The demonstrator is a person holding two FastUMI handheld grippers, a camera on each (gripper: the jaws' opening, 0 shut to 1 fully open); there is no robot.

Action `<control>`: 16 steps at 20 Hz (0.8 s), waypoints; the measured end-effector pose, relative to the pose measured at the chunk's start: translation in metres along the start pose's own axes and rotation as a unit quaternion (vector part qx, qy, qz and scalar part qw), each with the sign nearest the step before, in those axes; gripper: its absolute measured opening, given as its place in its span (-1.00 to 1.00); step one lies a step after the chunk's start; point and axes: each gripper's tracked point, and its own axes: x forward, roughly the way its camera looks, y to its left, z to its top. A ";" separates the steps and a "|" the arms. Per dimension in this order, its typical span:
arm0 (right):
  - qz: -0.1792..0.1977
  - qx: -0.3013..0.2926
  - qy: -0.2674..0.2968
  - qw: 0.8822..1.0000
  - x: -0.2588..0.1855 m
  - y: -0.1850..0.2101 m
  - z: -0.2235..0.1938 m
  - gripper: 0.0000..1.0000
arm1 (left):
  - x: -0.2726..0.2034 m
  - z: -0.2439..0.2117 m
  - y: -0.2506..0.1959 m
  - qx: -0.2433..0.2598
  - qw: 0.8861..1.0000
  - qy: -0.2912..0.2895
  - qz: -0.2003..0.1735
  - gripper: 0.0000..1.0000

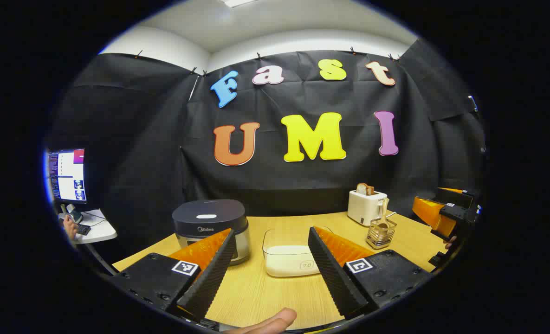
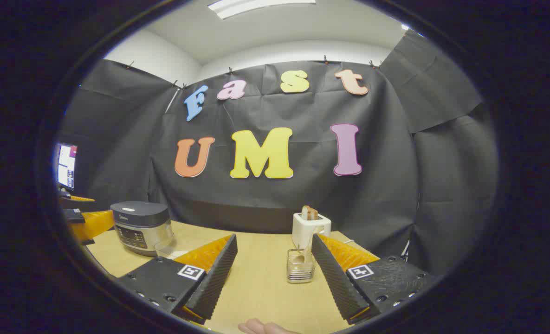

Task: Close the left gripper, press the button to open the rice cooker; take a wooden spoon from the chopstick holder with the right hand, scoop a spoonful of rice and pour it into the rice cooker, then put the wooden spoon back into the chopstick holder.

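The rice cooker stands shut on the wooden table, left of centre in the left gripper view, dark lid on top; it also sits at the left of the right gripper view as rice cooker. A clear box of white rice lies between the fingers of my left gripper, which is open and holds nothing. The wire chopstick holder holds a wooden spoon. My right gripper is open, with the chopstick holder just ahead between its fingers.
A white toaster with bread stands at the back, also seen as toaster. The other gripper hovers at the table's right edge. A monitor and small side desk stand at the far left. A fingertip shows at the bottom.
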 end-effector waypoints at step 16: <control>0.008 -0.016 0.031 0.999 0.005 0.018 -0.016 0.90 | 0.001 -0.003 0.020 0.002 1.000 0.020 0.014 0.99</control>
